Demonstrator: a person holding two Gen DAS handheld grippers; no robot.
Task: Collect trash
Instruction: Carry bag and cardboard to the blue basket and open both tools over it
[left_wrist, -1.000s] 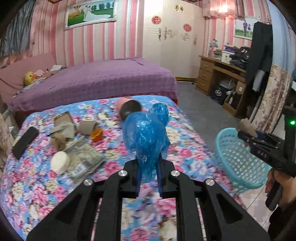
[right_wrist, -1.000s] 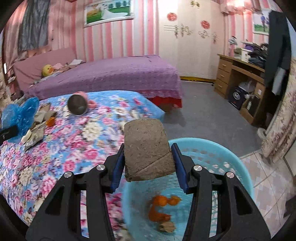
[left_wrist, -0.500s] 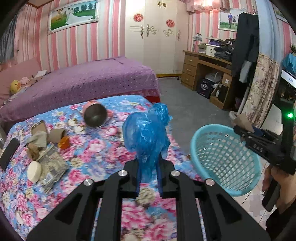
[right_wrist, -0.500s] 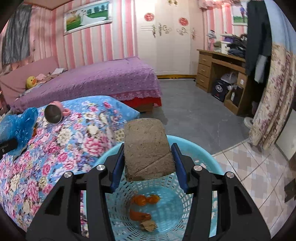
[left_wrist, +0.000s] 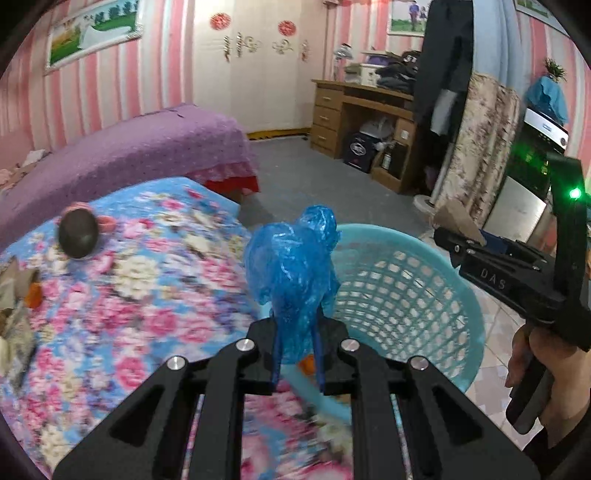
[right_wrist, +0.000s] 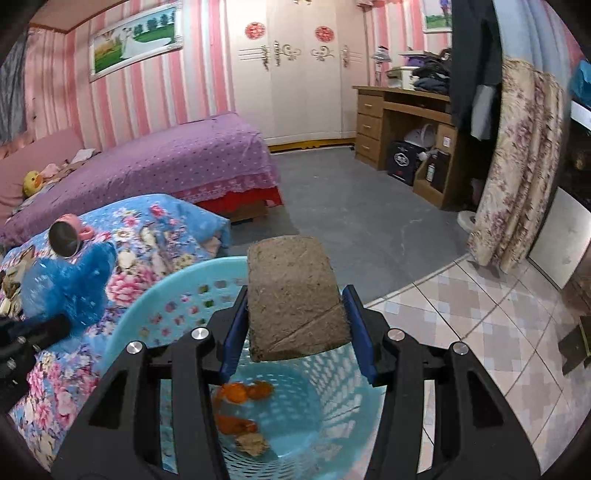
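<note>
Two tongs: left tongs (left_wrist: 297, 363) clamp one blue bag (left_wrist: 291, 273), right tongs (right_wrist: 295, 332) clamp one brown block (right_wrist: 295, 299) above one basket (right_wrist: 177, 295) holding several orange peels (right_wrist: 236, 393).

Crumpled blue bag (left_wrist: 291, 269), brown cardboard (right_wrist: 295, 295)

Left gripper (left_wrist: 297, 354): pointing forward and down, fingers (left_wrist: 275, 360) nearly together, pinching crumpled blue plastic bag (left_wrist: 293, 273).

Right gripper (right_wrist: 297, 332): angled down, fingers (right_wrist: 232, 339) about half apart, clamping flat brown cardboard piece (right_wrist: 295, 299) by both side edges.

Right hand (left_wrist: 535, 373): wrapped round handle, seen at frame edge; grip detail probably fist, partly cut off.
</note>
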